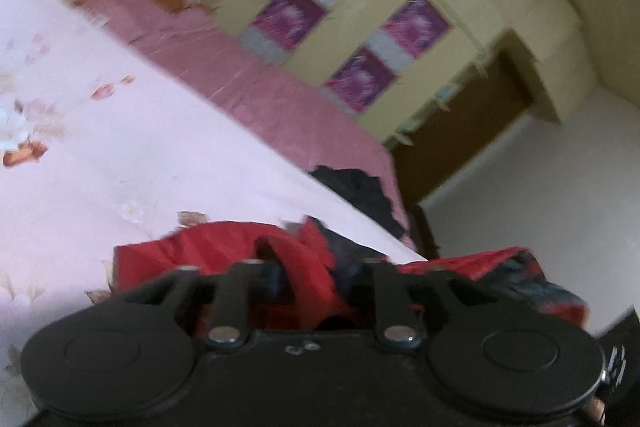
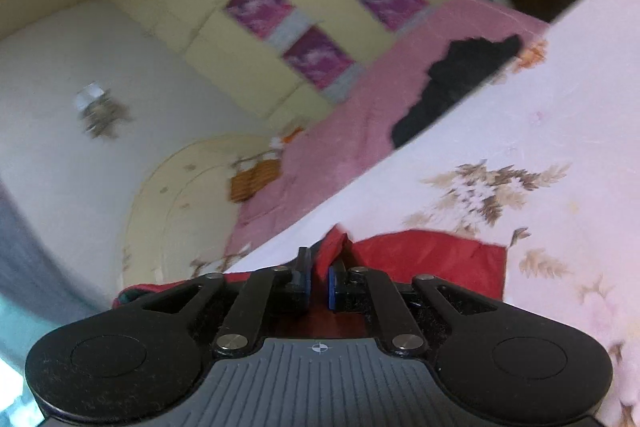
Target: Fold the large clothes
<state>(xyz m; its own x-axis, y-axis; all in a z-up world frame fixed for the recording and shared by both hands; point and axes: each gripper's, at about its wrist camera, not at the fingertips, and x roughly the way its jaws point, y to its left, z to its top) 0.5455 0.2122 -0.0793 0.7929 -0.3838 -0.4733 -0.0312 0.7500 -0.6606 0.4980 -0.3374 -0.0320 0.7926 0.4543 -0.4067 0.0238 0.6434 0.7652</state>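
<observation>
A red garment with a dark lining [image 1: 224, 247] lies on the pale floral bed sheet [image 1: 120, 155]. In the left wrist view my left gripper [image 1: 308, 279] sits low over the bunched red cloth, which fills the wide gap between its fingers; the fingertips are hidden by the cloth. In the right wrist view my right gripper [image 2: 318, 283] is shut on a raised fold of the red garment [image 2: 432, 255], its blue pads pinching the cloth near the sheet's edge.
A pink bedspread [image 1: 256, 75] runs beyond the floral sheet, with a dark heap of clothes [image 1: 360, 191] on it. A cream wardrobe with purple panels [image 1: 360, 15] stands behind, a brown door [image 1: 472, 123] beside it. The dark clothes also show in the right wrist view [image 2: 460, 79].
</observation>
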